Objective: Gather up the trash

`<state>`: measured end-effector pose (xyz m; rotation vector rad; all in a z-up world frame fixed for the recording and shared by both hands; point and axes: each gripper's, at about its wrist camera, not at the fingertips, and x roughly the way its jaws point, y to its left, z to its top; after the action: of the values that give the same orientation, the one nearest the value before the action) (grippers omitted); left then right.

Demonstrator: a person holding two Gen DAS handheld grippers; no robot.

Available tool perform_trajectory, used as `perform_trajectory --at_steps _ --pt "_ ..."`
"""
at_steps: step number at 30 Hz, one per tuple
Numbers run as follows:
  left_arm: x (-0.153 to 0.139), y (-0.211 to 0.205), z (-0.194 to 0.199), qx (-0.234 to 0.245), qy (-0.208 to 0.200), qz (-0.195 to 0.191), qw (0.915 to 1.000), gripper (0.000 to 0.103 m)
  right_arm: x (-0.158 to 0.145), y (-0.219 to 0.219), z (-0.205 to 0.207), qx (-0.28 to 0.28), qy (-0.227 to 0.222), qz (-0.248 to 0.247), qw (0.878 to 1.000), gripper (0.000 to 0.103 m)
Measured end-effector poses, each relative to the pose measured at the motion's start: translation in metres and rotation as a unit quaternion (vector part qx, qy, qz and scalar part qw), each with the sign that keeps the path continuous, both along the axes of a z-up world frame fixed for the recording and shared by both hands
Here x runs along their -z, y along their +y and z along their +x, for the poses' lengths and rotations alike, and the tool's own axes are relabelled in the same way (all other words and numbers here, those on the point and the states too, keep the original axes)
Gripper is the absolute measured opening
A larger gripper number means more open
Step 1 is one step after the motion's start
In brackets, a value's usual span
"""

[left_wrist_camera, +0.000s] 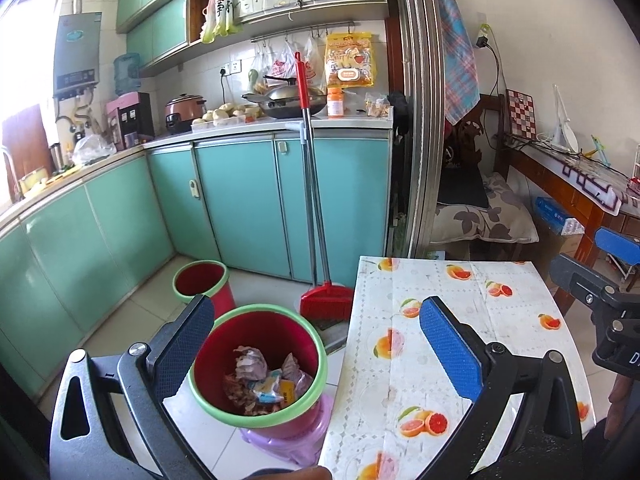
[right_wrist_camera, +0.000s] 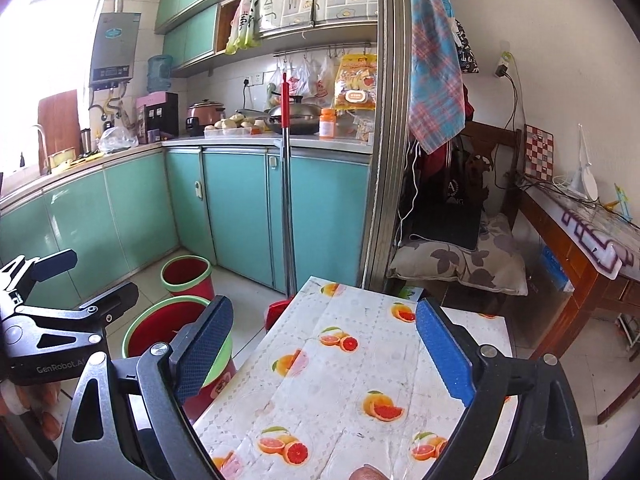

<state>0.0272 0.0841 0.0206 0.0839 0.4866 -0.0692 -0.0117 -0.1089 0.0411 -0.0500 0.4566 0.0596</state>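
Trash [left_wrist_camera: 260, 380] is already lying in the near red bin [left_wrist_camera: 256, 312] with the green rim: crumpled paper, wrappers and brownish scraps are sitting at its bottom, so the collecting looks largely done. No loose litter is showing on the fruit-print table [left_wrist_camera: 460, 292] in either view, though the floor close to the person is mostly hidden, so whether anything is left cannot be told. The left gripper [left_wrist_camera: 316, 344] is hanging above the bin and the table edge, its fingers spread wide and gripping nothing, with the trash below and between them, well apart from the pads. The right gripper [right_wrist_camera: 324, 352] is hovering over the tabletop, likewise gaping and empty. A second red bin [left_wrist_camera: 200, 280] is standing farther back near a broom [left_wrist_camera: 326, 300].
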Motion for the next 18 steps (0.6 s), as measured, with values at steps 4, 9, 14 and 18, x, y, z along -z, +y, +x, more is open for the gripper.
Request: perform_trajectory --at_steps 4,9,14,18 --pt "0.0014 -0.0019 -0.0013 0.002 -0.002 -0.001 1.0 0.103 0.0014 0.0023 -0.0007 -0.001 0.0 0.001 1.0 0.093" --pt "0.0058 -0.0036 -0.0029 0.003 0.001 0.001 1.0 0.103 0.0038 0.0027 -0.0002 0.0 0.004 0.002 1.0 0.093" --pt "0.0069 -0.0019 -0.0048 0.002 0.001 0.0 1.0 0.103 0.0051 0.0064 -0.0011 -0.001 0.003 0.002 1.0 0.093" --pt "0.0065 -0.001 -0.005 0.002 0.0 0.0 1.0 0.103 0.0052 0.0079 -0.001 -0.002 0.003 0.003 1.0 0.093"
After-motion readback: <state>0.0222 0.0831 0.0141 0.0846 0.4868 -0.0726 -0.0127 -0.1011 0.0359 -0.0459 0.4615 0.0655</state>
